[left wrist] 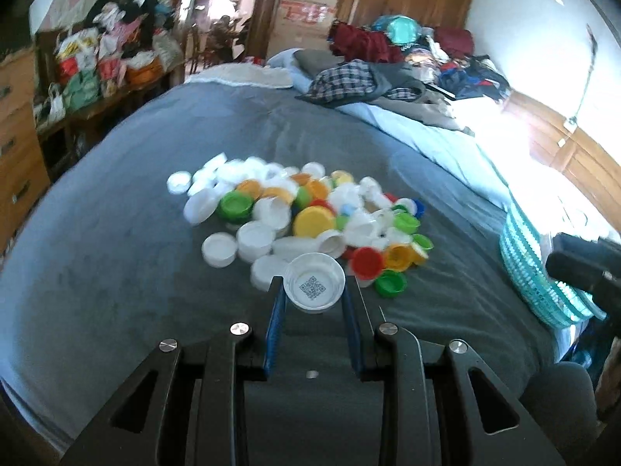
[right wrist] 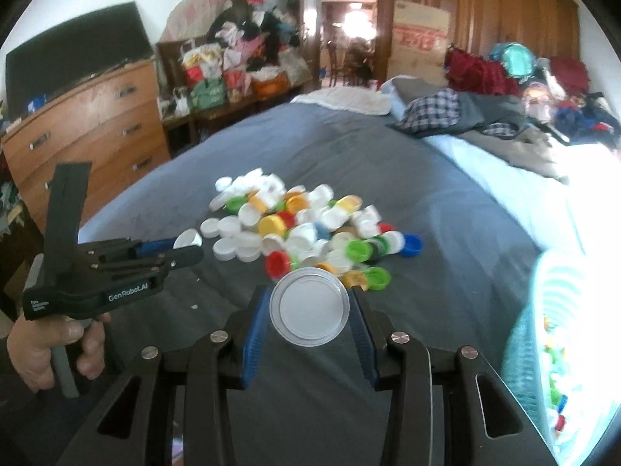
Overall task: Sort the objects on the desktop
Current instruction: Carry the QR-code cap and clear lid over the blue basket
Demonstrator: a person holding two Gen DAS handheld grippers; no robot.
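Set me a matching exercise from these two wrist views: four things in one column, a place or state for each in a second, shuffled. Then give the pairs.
Things
1. white cap with a QR code
2. large white lid
3. teal basket
4. pile of caps

Places or states
A. lying loose on the grey bedspread
B. clamped in the right gripper
C. at the bed's right edge, caps inside
D. clamped in the left gripper

Pairs: 1-D, 2-B, 3-C, 4-A
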